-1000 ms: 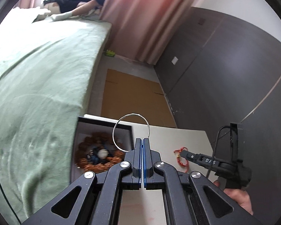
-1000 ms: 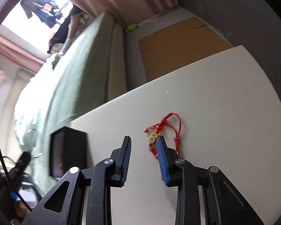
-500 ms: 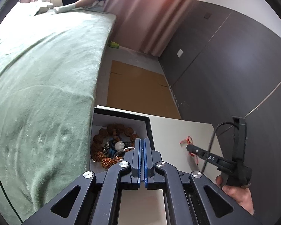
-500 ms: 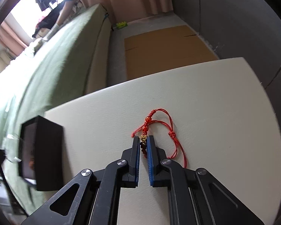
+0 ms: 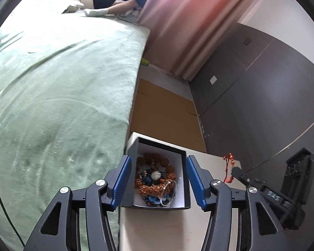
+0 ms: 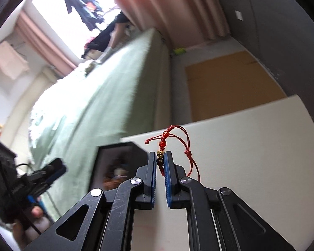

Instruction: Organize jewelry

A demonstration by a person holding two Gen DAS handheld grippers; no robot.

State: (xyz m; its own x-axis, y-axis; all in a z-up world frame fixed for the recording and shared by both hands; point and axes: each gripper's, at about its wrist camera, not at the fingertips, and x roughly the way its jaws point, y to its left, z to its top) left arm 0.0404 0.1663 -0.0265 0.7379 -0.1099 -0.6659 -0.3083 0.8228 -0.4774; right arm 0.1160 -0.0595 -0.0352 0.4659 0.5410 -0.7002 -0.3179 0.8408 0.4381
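A red cord bracelet (image 6: 173, 146) with red beads and a small gold charm is clamped between the blue pads of the right tongs (image 6: 161, 161); its beaded part sticks up past the fingertips and its loops of cord trail off to the right of them, lifted above the pale desk (image 6: 251, 156). In the left wrist view the same bracelet (image 5: 228, 168) hangs at the tip of the right tongs (image 5: 235, 171), to the right of the left tongs. The left tongs (image 5: 158, 176) are spread wide, gripping nothing, with one blue pad on each side of a black jewelry box (image 5: 183, 167) that sits straight ahead of them at the desk's (image 5: 157, 230) left edge. The box is open, white inside, and holds a heap of jewelry: a ring of brown beads (image 5: 157, 162), an orange woven piece, dark and blue beads, a white bead, and a thin silver bangle (image 5: 167, 188) lying on top toward the near side. From the right tongs, the box (image 6: 119, 163) appears blurred to their left, with the left tongs (image 6: 46, 175) further left still. Beyond the desk to the left is a bed (image 5: 52, 94) with a green cover; ahead lie flat cardboard (image 5: 165, 113) on the floor, pink curtains (image 5: 188, 27), and a dark grey wall (image 5: 261, 104) to the right.
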